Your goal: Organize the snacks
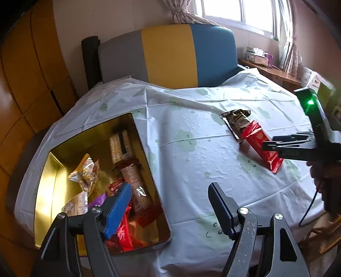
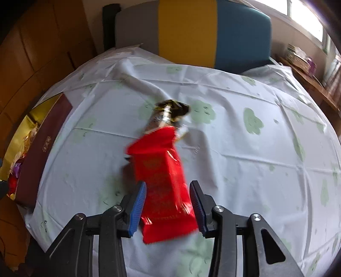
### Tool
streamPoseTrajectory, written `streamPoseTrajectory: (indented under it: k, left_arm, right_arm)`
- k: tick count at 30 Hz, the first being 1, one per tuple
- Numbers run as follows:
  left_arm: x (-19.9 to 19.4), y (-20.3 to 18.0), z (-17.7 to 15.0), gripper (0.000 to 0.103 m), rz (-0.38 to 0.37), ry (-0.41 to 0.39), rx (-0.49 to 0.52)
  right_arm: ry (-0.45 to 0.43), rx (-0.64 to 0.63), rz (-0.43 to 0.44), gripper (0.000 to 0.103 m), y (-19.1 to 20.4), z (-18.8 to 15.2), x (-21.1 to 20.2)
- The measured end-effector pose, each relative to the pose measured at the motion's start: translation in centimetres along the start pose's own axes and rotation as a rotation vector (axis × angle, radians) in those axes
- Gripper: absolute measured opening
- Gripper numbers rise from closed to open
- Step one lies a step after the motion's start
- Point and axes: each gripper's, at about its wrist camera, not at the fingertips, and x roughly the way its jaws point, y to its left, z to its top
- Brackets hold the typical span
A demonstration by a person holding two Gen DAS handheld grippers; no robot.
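Red snack packet (image 2: 165, 191) — print unreadable — is lying on the cloud-print tablecloth (image 2: 245, 162) between the right gripper (image 2: 168, 211)'s parted fingers; left gripper (image 1: 170, 209) is gaping empty.

Both grippers' fingers (image 1: 119, 209) apart

The worktop (image 1: 213, 132) wears a white cloth with green shapes. On it sit a gold tin (image 1: 147, 162) at the left, and a red packet (image 2: 164, 183) and a dark packet (image 1: 234, 121) at the right.

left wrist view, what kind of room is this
Most likely a room in a home, perhaps a dining corner: a table under a white cloud-print cloth, a padded grey, yellow and blue chair back, and a curtained window.
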Motion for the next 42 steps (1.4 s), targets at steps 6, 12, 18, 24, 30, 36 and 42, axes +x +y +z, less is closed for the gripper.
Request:
streamPoseTrajectory:
  k: [6, 12, 18, 24, 30, 36, 42]
  left_arm:
    - [0.3, -1.1, 0.6, 0.075, -0.024, -0.001, 0.023]
    - [1.1, -2.4, 1.7, 0.075, -0.067, 0.011, 0.037]
    - [3.0, -3.7, 3.7, 0.075, -0.135, 0.042, 0.017]
    - [6.7, -6.3, 6.8, 0.075, -0.262, 0.112, -0.023]
    - [11.3, -8.5, 10.6, 0.079, -0.392, 0.193, -0.14]
    - [15.6, -10.6, 13.6, 0.081, -0.402, 0.232, -0.185]
    - [19.7, -12.2, 13.4, 0.058, -0.352, 0.312, -0.16]
  right_arm:
    - [0.014, -0.063, 0.008, 0.056, 1.4, 0.3, 0.6]
    - [0.013, -0.099, -0.067, 0.037, 1.6, -0.8, 0.9]
    - [-0.039, 0.074, -0.074, 0.038, -1.7, -3.1, -2.3]
    - [-0.005, 0.121, -0.131, 0.038, -3.0, -5.7, -2.3]
    - [-0.025, 0.117, -0.127, 0.039, -2.8, -6.2, -2.1]
    - [-0.044, 0.125, -0.095, 0.039, -3.1, -6.2, -2.2]
    - [-0.062, 0.114, -0.096, 0.039, -3.0, -6.4, -2.2]
